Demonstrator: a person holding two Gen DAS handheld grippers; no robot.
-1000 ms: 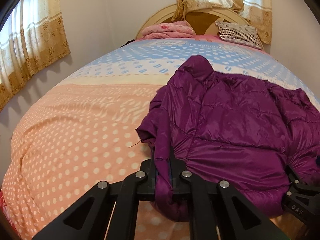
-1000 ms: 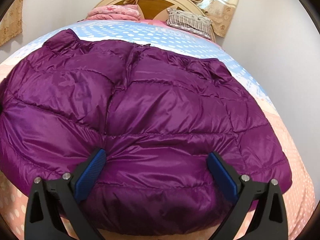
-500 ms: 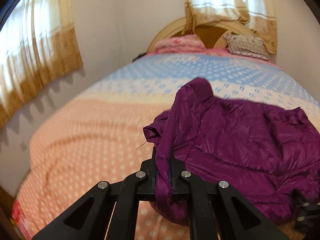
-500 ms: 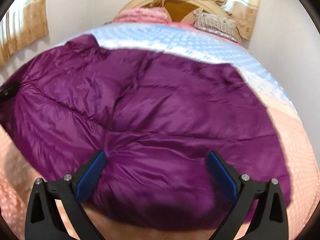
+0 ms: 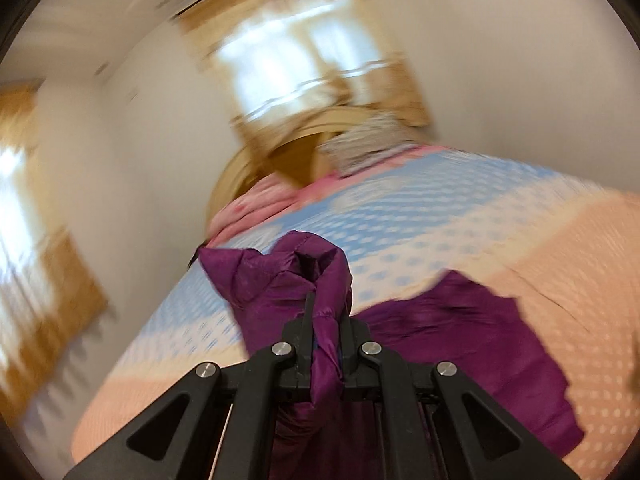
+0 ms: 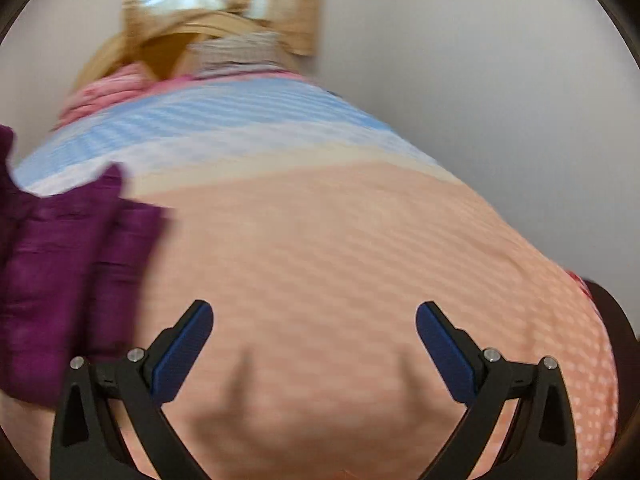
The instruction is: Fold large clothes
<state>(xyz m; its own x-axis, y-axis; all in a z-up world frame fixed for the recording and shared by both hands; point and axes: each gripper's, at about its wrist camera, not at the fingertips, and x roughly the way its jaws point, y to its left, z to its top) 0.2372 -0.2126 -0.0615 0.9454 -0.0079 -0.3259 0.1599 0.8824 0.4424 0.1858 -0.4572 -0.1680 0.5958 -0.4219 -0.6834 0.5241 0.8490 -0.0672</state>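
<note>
Gripping a bunched fold of the purple puffer jacket (image 5: 320,280), our left gripper (image 5: 326,328) had its jaws clamped tight on the fabric. We saw the rest of the jacket trailing down onto the bed (image 5: 560,248). Our right gripper (image 6: 314,320) had jaws wide apart and empty over the peach bedspread, jacket at far left. Both views were motion-blurred.

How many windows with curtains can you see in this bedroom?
2: one window above the headboard, one window on the left wall. Others may be out of view.
</note>
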